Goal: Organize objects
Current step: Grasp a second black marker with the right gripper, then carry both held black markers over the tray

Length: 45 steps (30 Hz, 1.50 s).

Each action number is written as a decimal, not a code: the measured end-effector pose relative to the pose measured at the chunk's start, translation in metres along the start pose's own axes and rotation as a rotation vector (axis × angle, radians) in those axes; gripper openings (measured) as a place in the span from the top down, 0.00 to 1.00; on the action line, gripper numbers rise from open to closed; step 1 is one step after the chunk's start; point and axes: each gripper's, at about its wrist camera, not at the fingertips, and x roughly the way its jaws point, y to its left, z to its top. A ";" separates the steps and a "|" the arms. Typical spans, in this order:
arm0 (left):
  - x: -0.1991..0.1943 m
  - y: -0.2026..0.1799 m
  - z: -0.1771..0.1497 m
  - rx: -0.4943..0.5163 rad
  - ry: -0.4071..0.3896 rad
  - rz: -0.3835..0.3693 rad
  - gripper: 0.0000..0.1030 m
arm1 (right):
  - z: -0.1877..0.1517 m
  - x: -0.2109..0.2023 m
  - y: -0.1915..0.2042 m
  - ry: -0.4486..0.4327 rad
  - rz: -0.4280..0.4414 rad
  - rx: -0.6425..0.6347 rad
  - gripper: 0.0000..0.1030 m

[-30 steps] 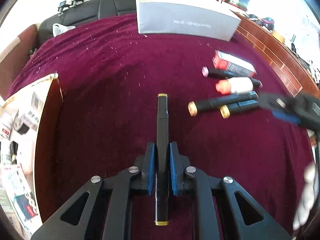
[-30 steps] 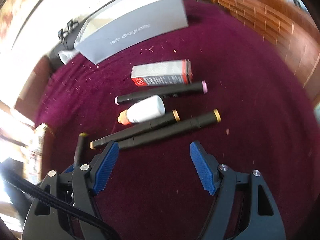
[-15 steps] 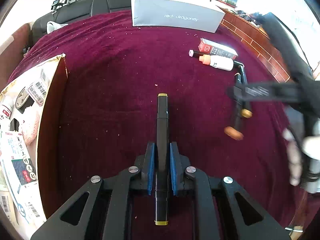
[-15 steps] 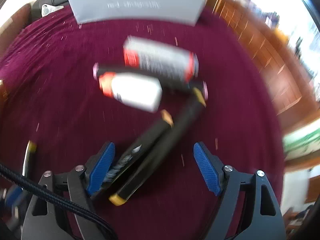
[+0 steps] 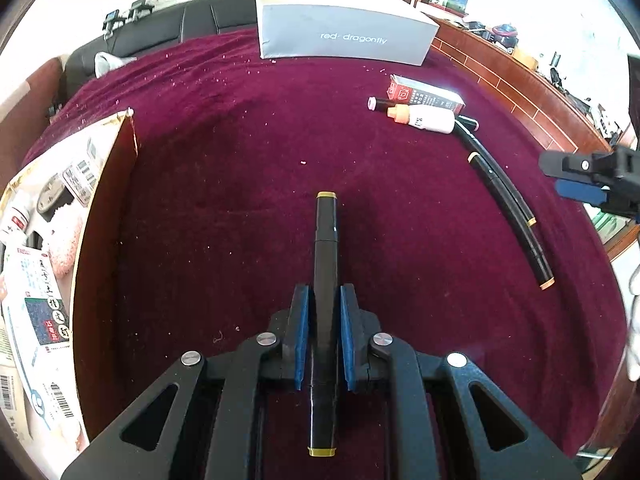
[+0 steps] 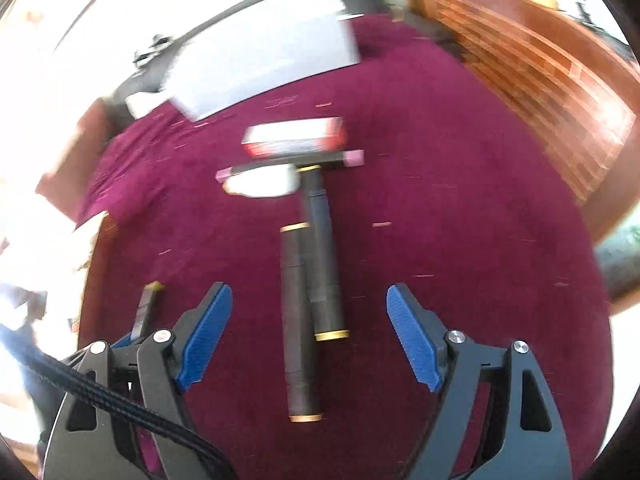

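My left gripper (image 5: 323,312) is shut on a black marker with yellow end caps (image 5: 326,248), held above the maroon cloth (image 5: 240,168). My right gripper (image 6: 308,320) is open, its blue pads on either side of two black gold-capped markers (image 6: 308,288) lying side by side on the cloth. These two markers (image 5: 508,208) also show at the right in the left wrist view, with the right gripper (image 5: 588,184) beside them. Beyond them lie a pink-capped marker (image 6: 348,157), a white bottle with an orange cap (image 5: 424,117) and a small red-and-white box (image 5: 424,94).
A grey cardboard box (image 5: 344,32) stands at the far edge. An open carton (image 5: 52,240) with packets sits at the left. A wooden rim (image 5: 520,80) borders the right side. A black sofa (image 5: 152,36) is behind.
My right gripper has swung around so the two gold-capped markers now point straight between its open pads. My left gripper kept hold of its marker and pulled back slightly.
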 end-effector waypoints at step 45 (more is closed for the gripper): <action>-0.060 0.028 -0.039 -0.108 -0.096 -0.065 0.89 | -0.032 0.036 0.044 0.056 -0.161 -0.104 0.88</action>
